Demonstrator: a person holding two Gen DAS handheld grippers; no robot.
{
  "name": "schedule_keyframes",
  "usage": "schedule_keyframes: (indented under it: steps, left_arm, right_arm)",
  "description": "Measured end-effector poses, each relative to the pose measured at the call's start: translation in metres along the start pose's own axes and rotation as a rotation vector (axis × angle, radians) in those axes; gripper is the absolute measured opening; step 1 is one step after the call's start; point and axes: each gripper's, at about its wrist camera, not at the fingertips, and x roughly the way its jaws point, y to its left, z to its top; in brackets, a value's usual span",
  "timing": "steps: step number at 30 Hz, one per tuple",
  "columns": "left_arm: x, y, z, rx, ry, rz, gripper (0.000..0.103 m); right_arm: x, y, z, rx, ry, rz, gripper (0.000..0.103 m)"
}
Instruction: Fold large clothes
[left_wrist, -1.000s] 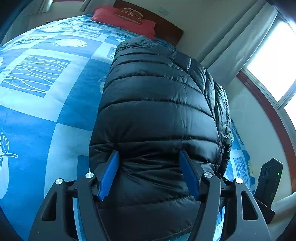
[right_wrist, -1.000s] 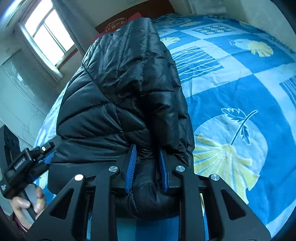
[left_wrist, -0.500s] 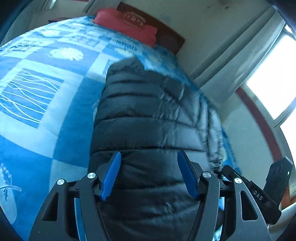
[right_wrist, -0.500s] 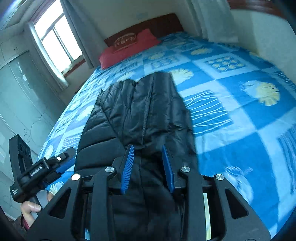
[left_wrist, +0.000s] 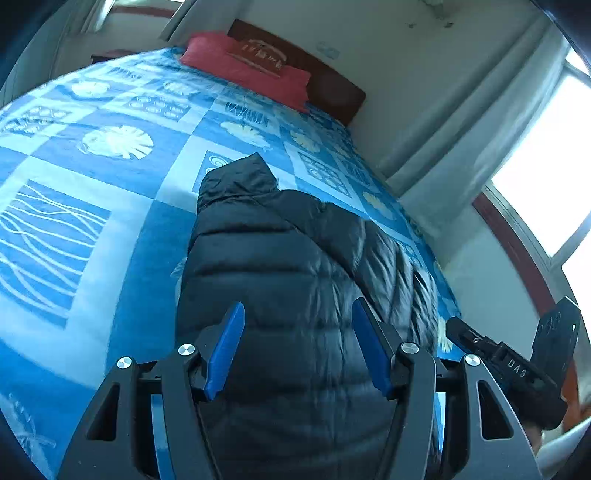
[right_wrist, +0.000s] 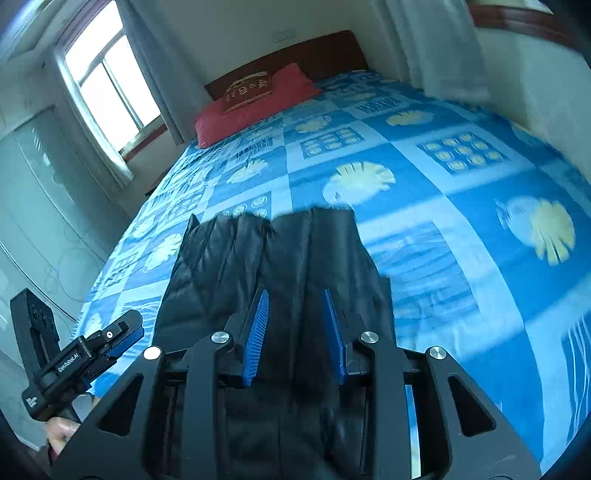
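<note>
Since a second ago both hands have lifted and drawn back, so the black puffer jacket, which filled both views then, now stretches away over the blue patterned bed with its near end raised. The left gripper is closing on a thick bunch of the quilted hem, its blue fingers pressing it, and the right gripper clamps a narrower fold. The slick, puffy fabric could likely slip from either hold, or uneven pulling could skew the fold and drag the jacket toward the bed's edge.
</note>
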Motion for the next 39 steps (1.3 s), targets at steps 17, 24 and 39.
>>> schedule_keyframes:
  steps: [17, 24, 39]
  left_arm:
    - [0.071, 0.002, -0.016, 0.081, 0.057, 0.168, 0.06]
    - [0.069, -0.001, -0.018, 0.092, 0.053, 0.178, 0.06]
    - [0.064, -0.01, -0.012, 0.132, 0.07, 0.211, 0.06]
  right_arm:
    - [0.082, -0.038, -0.036, 0.092, 0.084, -0.024, 0.011]
    - [0.08, -0.036, -0.038, 0.075, 0.075, -0.042, 0.011]
    - [0.059, -0.026, -0.035, 0.067, 0.057, -0.058, 0.018]
